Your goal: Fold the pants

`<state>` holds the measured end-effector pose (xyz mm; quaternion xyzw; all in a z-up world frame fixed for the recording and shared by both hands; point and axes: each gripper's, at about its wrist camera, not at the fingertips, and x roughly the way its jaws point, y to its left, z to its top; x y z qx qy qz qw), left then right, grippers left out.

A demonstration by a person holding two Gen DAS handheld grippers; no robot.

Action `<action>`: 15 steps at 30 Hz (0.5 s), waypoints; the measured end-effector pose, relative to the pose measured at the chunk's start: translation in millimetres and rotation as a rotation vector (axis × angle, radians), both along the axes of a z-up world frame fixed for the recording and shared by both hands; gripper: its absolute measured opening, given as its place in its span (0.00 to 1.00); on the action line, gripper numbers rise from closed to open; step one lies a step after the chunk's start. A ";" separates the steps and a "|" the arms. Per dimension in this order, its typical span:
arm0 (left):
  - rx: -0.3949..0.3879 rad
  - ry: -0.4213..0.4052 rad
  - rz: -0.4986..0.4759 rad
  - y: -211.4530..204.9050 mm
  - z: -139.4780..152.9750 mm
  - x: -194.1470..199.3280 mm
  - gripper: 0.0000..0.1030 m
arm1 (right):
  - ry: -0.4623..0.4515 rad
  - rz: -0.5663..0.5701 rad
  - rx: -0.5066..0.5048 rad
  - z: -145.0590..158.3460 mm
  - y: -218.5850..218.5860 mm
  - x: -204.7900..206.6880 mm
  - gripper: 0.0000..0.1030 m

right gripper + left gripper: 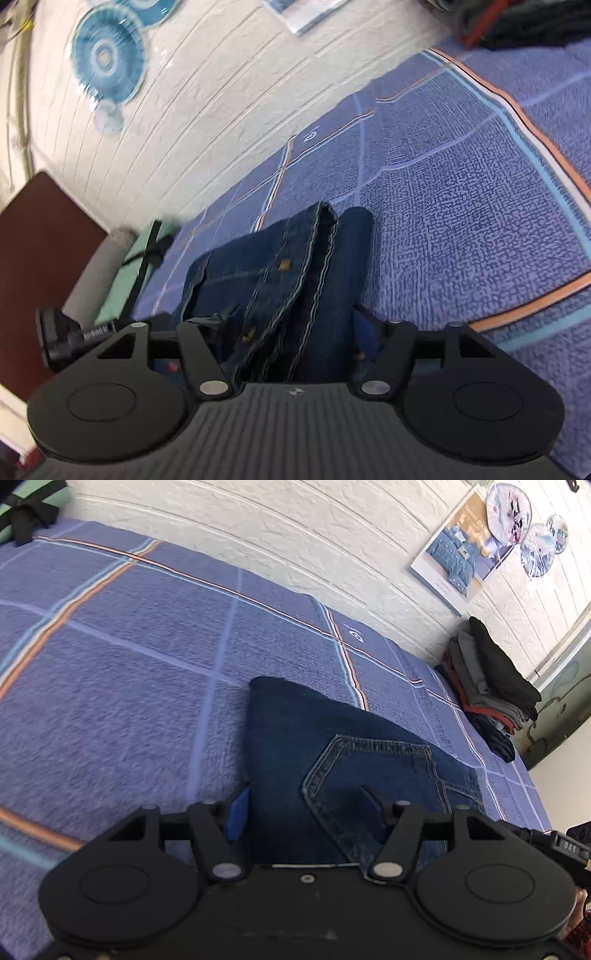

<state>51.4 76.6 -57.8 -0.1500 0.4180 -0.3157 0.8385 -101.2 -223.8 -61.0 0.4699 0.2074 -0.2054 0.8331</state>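
Dark blue jeans (314,720), folded into a thick stack, lie on a blue plaid bedspread (110,664). My left gripper (304,805) straddles the near end. One finger (236,812) stands at the stack's left edge and the other lies over the back pocket (369,760). The denim fills the gap, but whether the pads press on it does not show. In the right wrist view the jeans (332,266) show their layered edge. My right gripper (293,321) stands wide open around that edge, its pads apart from the cloth.
A pile of folded clothes (491,686) sits against the white wall (295,535) at the far right of the bed. A green bundle with a black strap (144,258) lies by a brown headboard (40,240). A poster and paper fans hang on the wall.
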 end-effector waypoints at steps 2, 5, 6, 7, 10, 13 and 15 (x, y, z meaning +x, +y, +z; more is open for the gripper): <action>-0.009 -0.004 -0.003 -6.0 -2.2 5.5 0.60 | -0.015 -0.025 0.019 -4.3 -3.8 4.7 0.89; -0.029 -0.004 -0.004 -10.6 -4.5 12.3 0.62 | -0.024 -0.033 0.009 -6.3 -3.0 9.0 0.87; -0.029 -0.009 -0.007 -11.6 -5.1 13.4 0.62 | -0.023 -0.031 0.001 -6.3 -1.5 8.9 0.87; -0.029 -0.012 -0.010 -12.1 -5.5 14.2 0.62 | -0.021 -0.027 -0.007 -6.0 -0.6 8.3 0.86; -0.031 -0.013 -0.021 -11.5 -6.7 12.6 0.62 | -0.014 -0.021 -0.003 -3.8 1.6 5.3 0.82; -0.039 -0.011 -0.059 -5.5 -6.2 2.9 0.63 | -0.004 0.018 -0.002 -1.3 5.6 0.7 0.77; -0.038 -0.021 -0.080 -1.2 -7.8 -1.4 0.63 | -0.009 0.025 -0.002 -2.8 6.2 -1.2 0.76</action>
